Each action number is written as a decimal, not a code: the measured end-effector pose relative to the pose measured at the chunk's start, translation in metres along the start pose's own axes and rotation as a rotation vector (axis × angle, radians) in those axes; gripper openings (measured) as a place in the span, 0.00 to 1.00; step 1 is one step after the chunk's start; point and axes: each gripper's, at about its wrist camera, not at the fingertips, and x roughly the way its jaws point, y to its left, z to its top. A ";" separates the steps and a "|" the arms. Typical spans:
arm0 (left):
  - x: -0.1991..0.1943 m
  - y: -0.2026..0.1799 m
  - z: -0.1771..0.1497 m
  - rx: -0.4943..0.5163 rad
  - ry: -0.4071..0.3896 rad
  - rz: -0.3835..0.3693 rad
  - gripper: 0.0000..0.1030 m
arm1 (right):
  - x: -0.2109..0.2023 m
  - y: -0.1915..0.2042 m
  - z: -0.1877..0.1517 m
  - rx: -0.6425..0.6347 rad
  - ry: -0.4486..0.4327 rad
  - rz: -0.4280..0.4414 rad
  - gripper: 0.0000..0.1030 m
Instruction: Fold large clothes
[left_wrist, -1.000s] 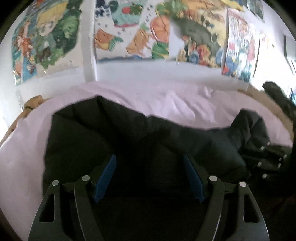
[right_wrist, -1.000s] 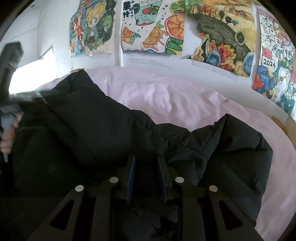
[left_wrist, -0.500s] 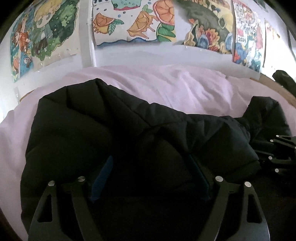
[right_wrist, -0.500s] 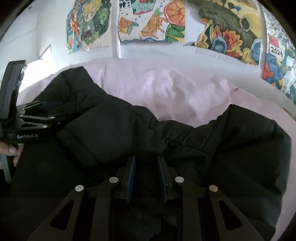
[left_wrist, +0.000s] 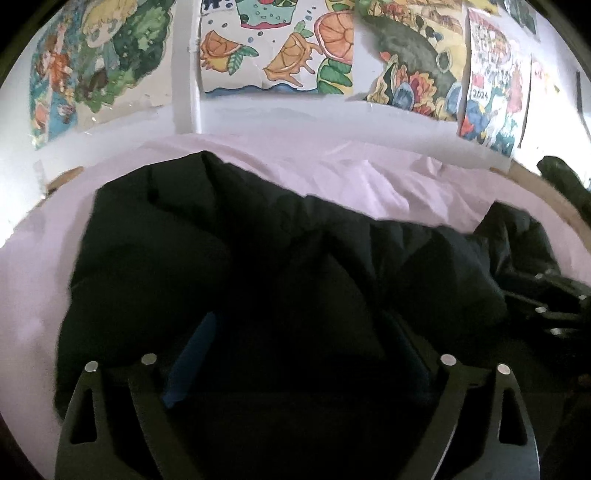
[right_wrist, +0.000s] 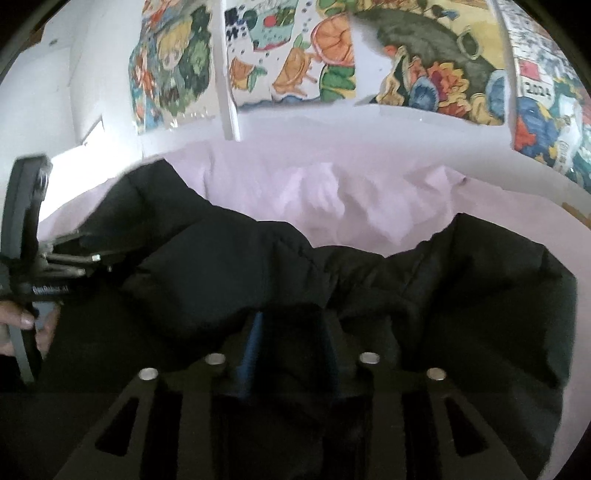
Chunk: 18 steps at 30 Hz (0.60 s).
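In the left wrist view the left claw, jaws opening wide, releases the black puffer jacket filling mid-frame on the pink bed; in the right wrist view the right claw, also opening, should let go cleanly (fabric lies between its jaws).

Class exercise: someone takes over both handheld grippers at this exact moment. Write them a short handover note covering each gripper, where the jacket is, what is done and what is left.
Left gripper: jaws wide and opening, pads clear of the cloth that lies between them.
Right gripper: jaws opening, cloth between them; release looks under way.
Black jacket: lying bunched on the pink bedsheet, below the posters on the wall.
Done: one fold appears laid down, thick edge toward the wall.
Left: probably smooth it, then fold again into a compact bundle.
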 end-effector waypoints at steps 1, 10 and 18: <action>-0.004 -0.004 -0.002 0.014 0.009 0.017 0.87 | -0.004 0.003 0.000 0.001 -0.001 -0.003 0.48; -0.057 -0.021 -0.024 0.053 0.124 0.035 0.87 | -0.064 0.040 -0.020 -0.055 0.084 -0.107 0.80; -0.101 -0.024 -0.086 0.020 0.446 -0.001 0.87 | -0.121 0.050 -0.051 0.070 0.286 -0.094 0.83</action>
